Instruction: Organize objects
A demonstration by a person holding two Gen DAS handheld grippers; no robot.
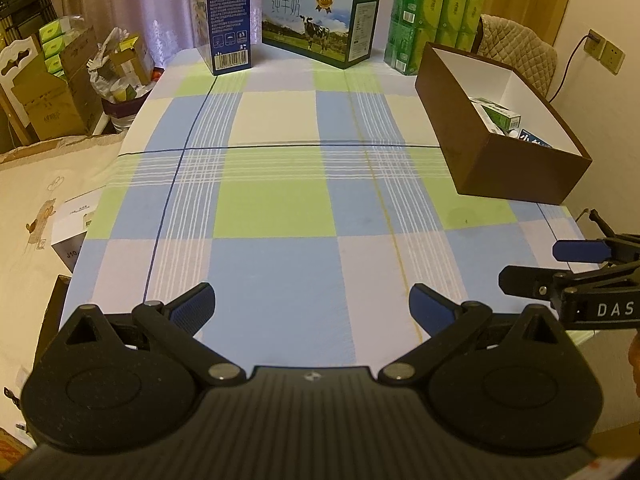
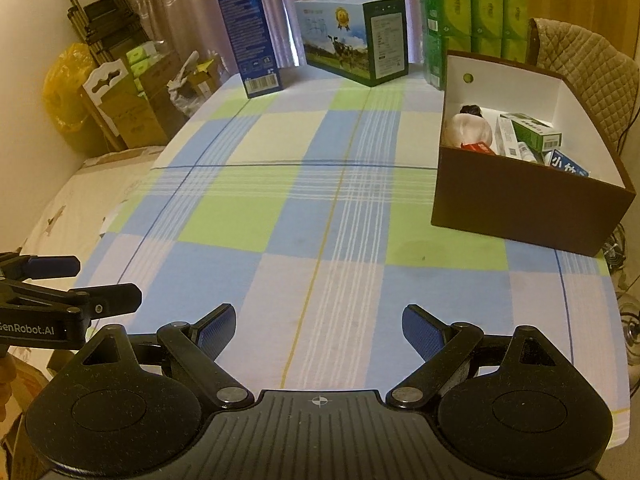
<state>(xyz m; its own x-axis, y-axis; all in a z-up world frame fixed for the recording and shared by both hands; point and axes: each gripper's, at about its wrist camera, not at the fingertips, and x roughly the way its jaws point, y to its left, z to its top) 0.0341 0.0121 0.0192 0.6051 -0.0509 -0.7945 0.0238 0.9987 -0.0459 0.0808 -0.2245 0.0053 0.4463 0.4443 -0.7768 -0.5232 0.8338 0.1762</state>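
A brown box (image 1: 516,168) (image 2: 520,216) with a white inside stands on the right of the checked tablecloth (image 1: 280,200) (image 2: 304,208). Inside it lie a green carton (image 2: 536,134), a blue-and-white carton (image 2: 568,166), a pale round bag (image 2: 470,130) and other small packs. My left gripper (image 1: 312,306) hovers open over the cloth's near edge, holding nothing. My right gripper (image 2: 318,330) is open too and empty, side by side with the left one. Each shows at the edge of the other's view: the right gripper (image 1: 532,266), the left gripper (image 2: 104,282).
At the table's far end stand a tall blue carton (image 1: 228,16) (image 2: 254,40), a milk case with a cow picture (image 1: 320,20) (image 2: 352,40) and green tissue packs (image 1: 432,20) (image 2: 472,16). A quilted chair back (image 2: 580,64) is behind the brown box. Cardboard boxes (image 1: 60,92) crowd the left floor.
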